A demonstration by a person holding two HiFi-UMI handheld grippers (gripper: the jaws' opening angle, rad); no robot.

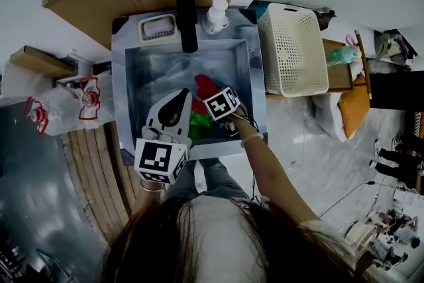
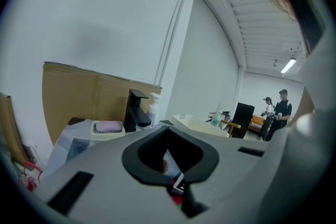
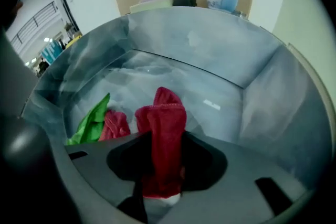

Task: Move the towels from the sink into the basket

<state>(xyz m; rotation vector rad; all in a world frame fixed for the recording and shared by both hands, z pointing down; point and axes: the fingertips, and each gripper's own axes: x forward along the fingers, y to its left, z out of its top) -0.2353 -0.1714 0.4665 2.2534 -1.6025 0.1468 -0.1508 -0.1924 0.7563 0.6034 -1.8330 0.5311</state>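
Steel sink [image 1: 142, 76] set in a worktop [image 1: 119, 76], a wooden table [image 1: 339, 79] just beside it
In the sink basin a green towel [image 1: 199, 124] lies touching a crumpled red towel [image 3: 113, 126] by the near wall, and an upright red towel [image 3: 163, 128] stands just beside them. Along the worktop's back rim stand a soap dish [image 1: 158, 28], a black tap [image 1: 187, 20] and a pump bottle [image 1: 215, 13]. A white basket [image 1: 291, 50] rests on the table

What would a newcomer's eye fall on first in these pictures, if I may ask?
Most likely the red towel, bright against the grey steel sink, with the right gripper closed on it and a green towel bunched beside it. Next comes the white perforated basket on the sink's right, no towel showing in it. The left gripper hangs over the sink's near side, jaws together.
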